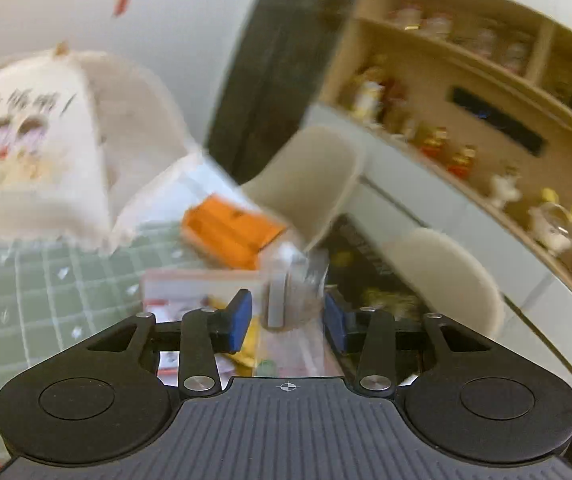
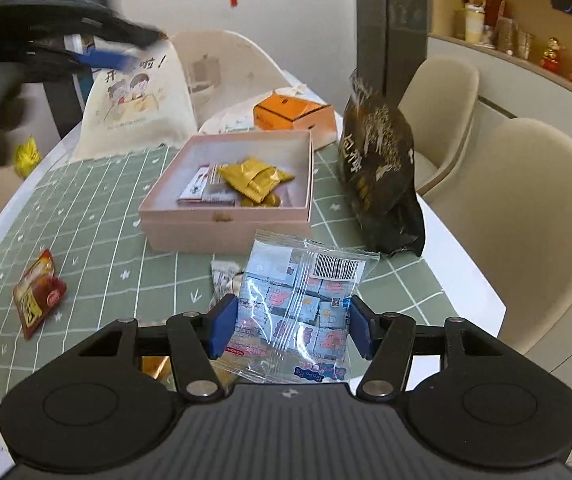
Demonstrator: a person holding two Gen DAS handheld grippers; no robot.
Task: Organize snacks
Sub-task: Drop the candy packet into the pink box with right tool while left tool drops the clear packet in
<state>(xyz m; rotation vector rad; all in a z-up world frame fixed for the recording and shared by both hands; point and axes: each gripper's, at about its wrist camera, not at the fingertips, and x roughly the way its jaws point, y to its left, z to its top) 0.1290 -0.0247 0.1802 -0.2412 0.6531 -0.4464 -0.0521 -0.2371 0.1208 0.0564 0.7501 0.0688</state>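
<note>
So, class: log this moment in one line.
left fingers: small clear packet | right fingers: clear bag | pink box: partly filled

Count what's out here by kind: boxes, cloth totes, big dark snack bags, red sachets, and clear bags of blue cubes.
Boxes: 2, an open pink cardboard box and a closed orange cardboard box.
Printed cream cloth totes: 1.
Tall dark brown foil snack bags: 1.
Flat red plastic sachets: 1.
Clear plastic bags of blue-wrapped cubes: 1.
Total: 6.
</note>
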